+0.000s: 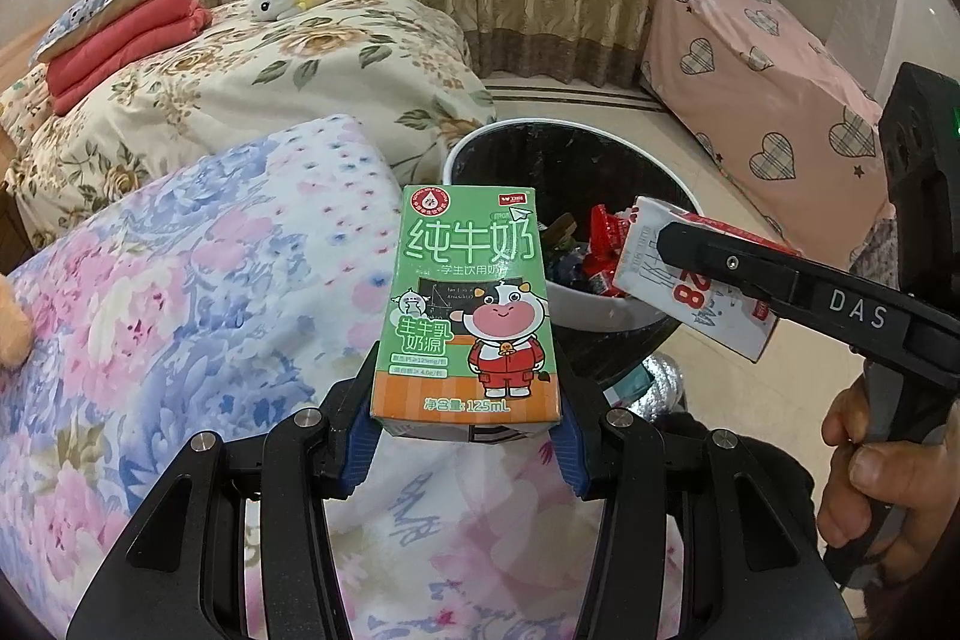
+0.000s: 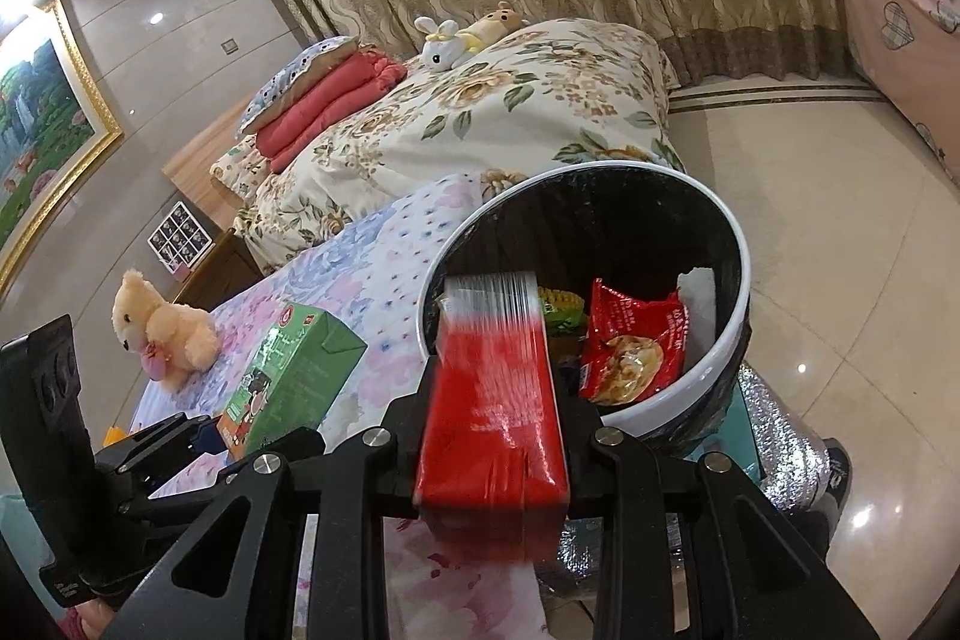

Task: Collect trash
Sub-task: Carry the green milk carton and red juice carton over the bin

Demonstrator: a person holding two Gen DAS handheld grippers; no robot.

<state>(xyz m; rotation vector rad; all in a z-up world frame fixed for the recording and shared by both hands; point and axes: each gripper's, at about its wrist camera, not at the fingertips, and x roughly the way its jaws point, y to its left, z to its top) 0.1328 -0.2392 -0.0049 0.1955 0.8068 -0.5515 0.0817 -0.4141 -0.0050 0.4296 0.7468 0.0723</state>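
A teddy (image 2: 165, 334) is seen lying on the bed (image 1: 150, 280) at its left edge. The green carton (image 1: 468, 304) is gripped upright by the left gripper (image 1: 465, 430) over the bed's right edge, just short of the bin (image 1: 576, 304). The red carton (image 2: 498, 394), blurred in the right wrist view, is clamped by the right gripper (image 2: 495, 436) and held over the bin's near rim. Wrappers (image 2: 636, 346) are seen inside the bin. A silver bag (image 2: 780, 448) lies beside its base.
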